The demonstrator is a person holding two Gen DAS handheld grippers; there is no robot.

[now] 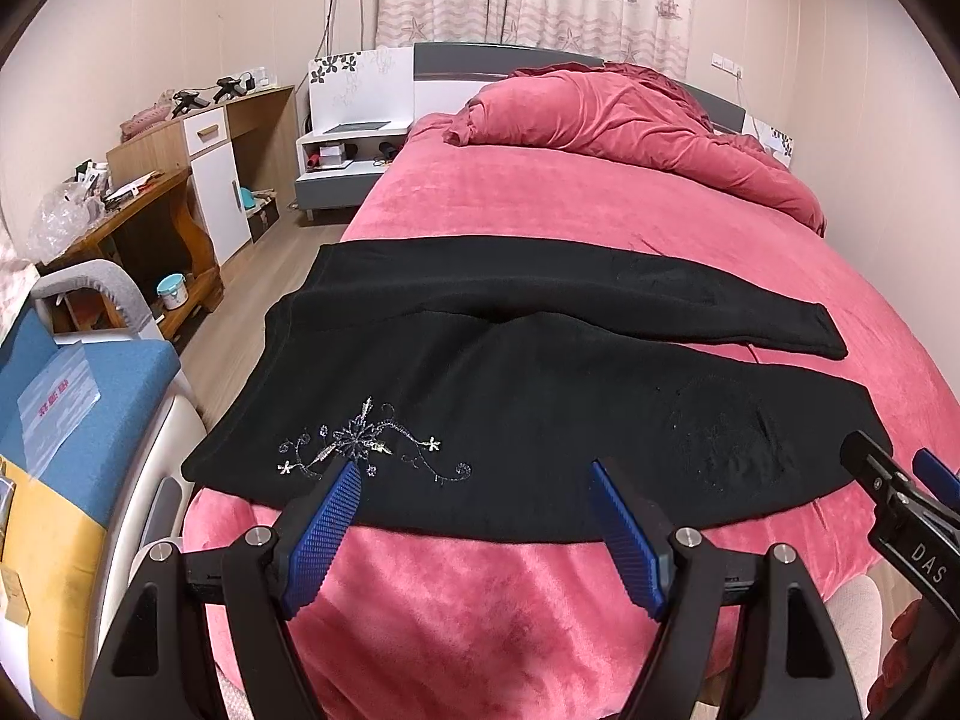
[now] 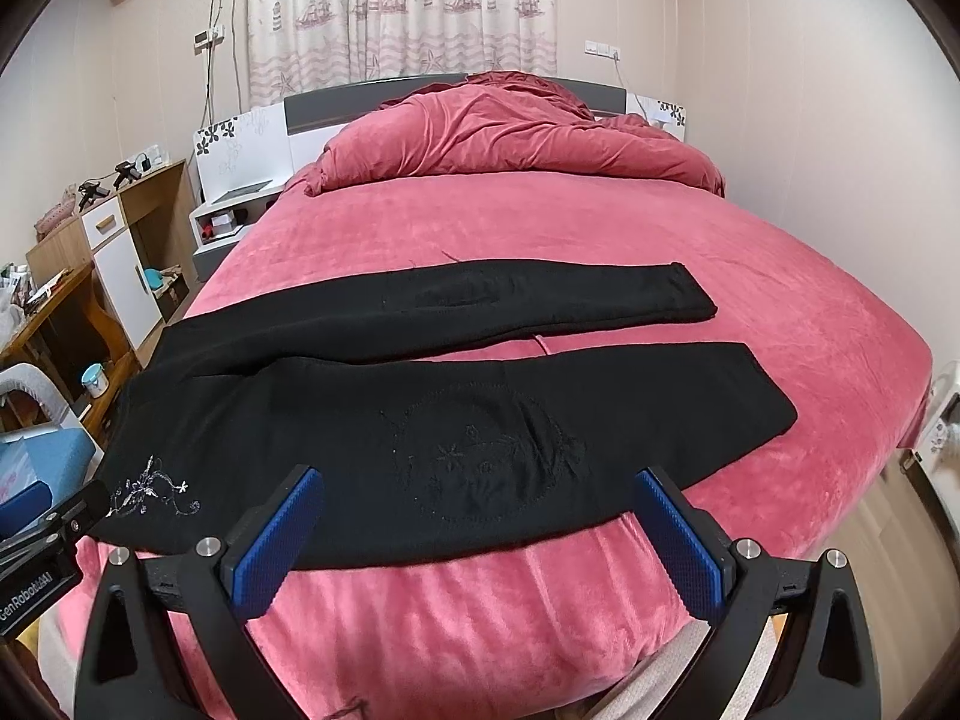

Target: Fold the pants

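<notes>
Black pants [image 1: 510, 372] lie flat across the near end of the pink bed [image 1: 600, 210], waistband to the left, both legs stretched right and spread apart. A silver flower embroidery [image 1: 366, 444] marks the near hip. My left gripper [image 1: 474, 474] is open and empty, hovering over the near edge of the pants by the embroidery. In the right wrist view the pants [image 2: 420, 396] show a stitched round motif [image 2: 480, 462] on the near leg. My right gripper [image 2: 477, 483] is open and empty over that leg's near edge. It also shows in the left wrist view [image 1: 894, 468].
A bunched pink duvet [image 1: 630, 120] lies at the bed's head. A white nightstand [image 1: 348, 150], wooden desks [image 1: 180, 192] with clutter and a blue-cushioned chair [image 1: 72, 396] stand left of the bed. The wall runs along the right.
</notes>
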